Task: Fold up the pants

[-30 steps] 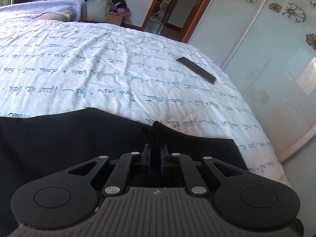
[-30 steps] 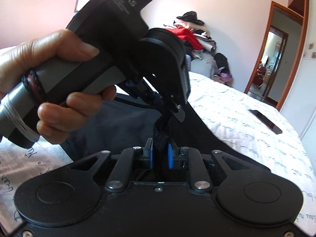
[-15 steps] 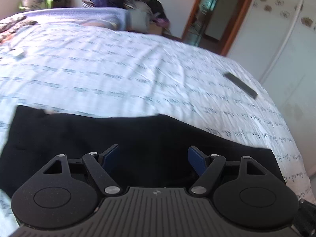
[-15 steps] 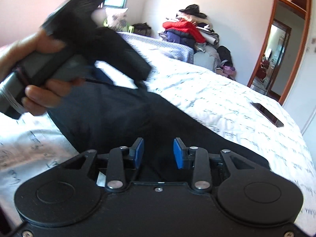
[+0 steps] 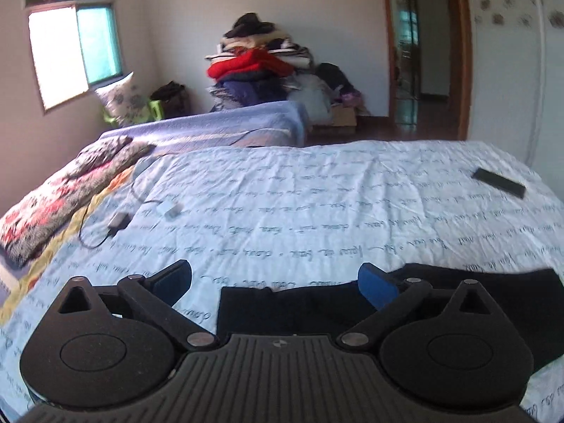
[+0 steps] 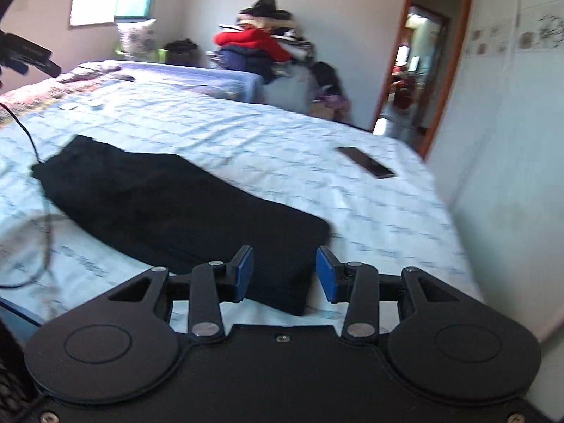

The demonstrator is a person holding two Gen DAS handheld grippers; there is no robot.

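The black pants (image 6: 169, 201) lie flat in a long folded strip on the white printed bedsheet (image 6: 282, 141). My right gripper (image 6: 283, 273) is open and empty, held just above the near right end of the strip. In the left wrist view the pants (image 5: 292, 310) show partly behind my left gripper (image 5: 275, 282), which is wide open, empty and raised above them. The left gripper (image 6: 21, 53) also shows at the left edge of the right wrist view.
A black phone (image 6: 370, 167) lies on the sheet near the bed's right edge; it also shows in the left wrist view (image 5: 498, 181). A charger and cable (image 5: 116, 222) lie at the left. A floral quilt (image 5: 60, 201), a clothes pile (image 5: 253, 70) and a wardrobe (image 6: 511, 105) surround the bed.
Both grippers have let go of the pants and opened. Both have lifted and pulled back; the pants now lie flat on the bed.
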